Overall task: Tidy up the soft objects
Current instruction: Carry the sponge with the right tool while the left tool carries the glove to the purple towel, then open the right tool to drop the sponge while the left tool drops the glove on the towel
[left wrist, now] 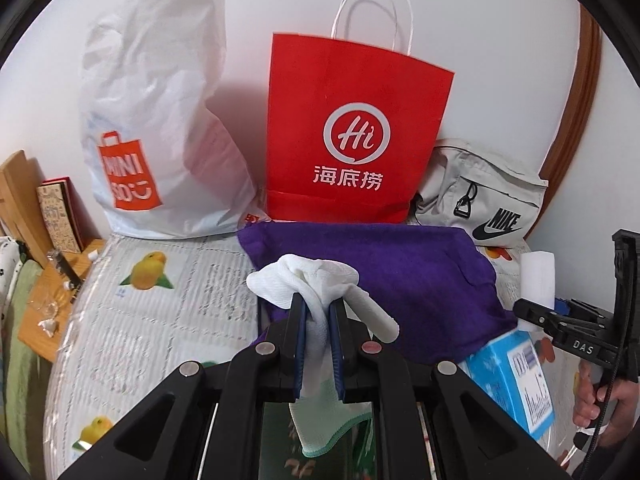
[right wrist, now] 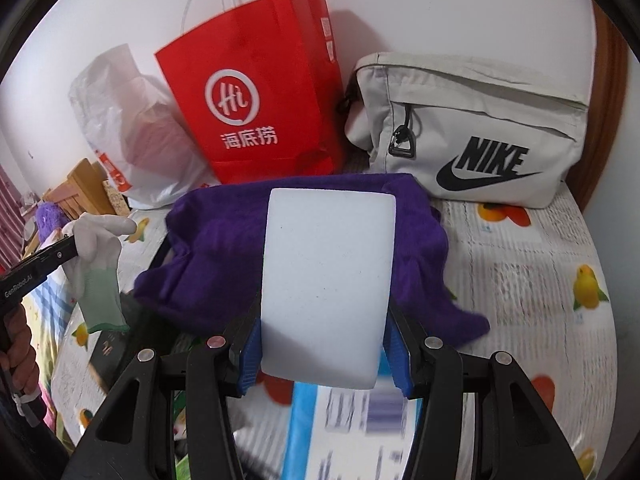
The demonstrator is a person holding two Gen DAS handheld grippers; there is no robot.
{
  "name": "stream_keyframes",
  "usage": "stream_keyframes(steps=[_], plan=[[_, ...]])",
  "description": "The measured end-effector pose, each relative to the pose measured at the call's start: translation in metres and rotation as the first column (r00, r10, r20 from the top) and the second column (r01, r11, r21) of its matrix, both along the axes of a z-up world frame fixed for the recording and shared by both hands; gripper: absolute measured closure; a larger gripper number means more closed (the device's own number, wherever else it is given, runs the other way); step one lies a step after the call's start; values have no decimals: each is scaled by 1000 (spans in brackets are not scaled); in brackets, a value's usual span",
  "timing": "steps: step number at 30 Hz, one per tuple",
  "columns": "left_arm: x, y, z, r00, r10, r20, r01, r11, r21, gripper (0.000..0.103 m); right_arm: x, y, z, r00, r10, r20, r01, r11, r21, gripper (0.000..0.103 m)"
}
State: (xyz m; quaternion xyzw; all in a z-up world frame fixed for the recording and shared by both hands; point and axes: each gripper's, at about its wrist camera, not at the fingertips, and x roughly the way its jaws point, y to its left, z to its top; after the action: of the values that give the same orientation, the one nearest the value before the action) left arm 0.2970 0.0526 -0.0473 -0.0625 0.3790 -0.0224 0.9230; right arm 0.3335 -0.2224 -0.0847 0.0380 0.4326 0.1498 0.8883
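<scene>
Left hand-held gripper (left wrist: 318, 312) clamped on a white glove (left wrist: 316, 280), right hand-held gripper (right wrist: 324, 344) gripping a white foam block (right wrist: 326, 280). Both raised over the purple towel (left wrist: 400, 272). Red paper bag (left wrist: 356, 128) straight ahead behind it, upright, nearer the left.

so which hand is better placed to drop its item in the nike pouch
Right, probably. The right gripper with its white sponge faces the Nike pouch closely; the left gripper, holding the glove, faces the red bag.
</scene>
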Motion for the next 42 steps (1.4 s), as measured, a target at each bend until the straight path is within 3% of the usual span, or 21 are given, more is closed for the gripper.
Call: stream_keyframes(steps=[17, 33, 36, 38, 42], plan=[[90, -16, -39, 997, -15, -78, 19, 999, 41, 92, 64, 16, -53, 983, 104, -153, -111, 993, -39, 51], [132, -20, -71, 987, -18, -160, 23, 999, 35, 91, 83, 18, -81, 962, 122, -245, -147, 986, -84, 49], [132, -22, -73, 986, -28, -164, 38, 998, 56, 85, 83, 18, -79, 962, 133, -238, -160, 983, -96, 35], [132, -23, -72, 986, -28, -165, 38, 998, 59, 69, 80, 19, -76, 963, 143, -228, -170, 980, -106, 28], [126, -17, -67, 988, 4, -157, 10, 996, 94, 58, 70, 19, -64, 980, 112, -165, -141, 975, -174, 25]])
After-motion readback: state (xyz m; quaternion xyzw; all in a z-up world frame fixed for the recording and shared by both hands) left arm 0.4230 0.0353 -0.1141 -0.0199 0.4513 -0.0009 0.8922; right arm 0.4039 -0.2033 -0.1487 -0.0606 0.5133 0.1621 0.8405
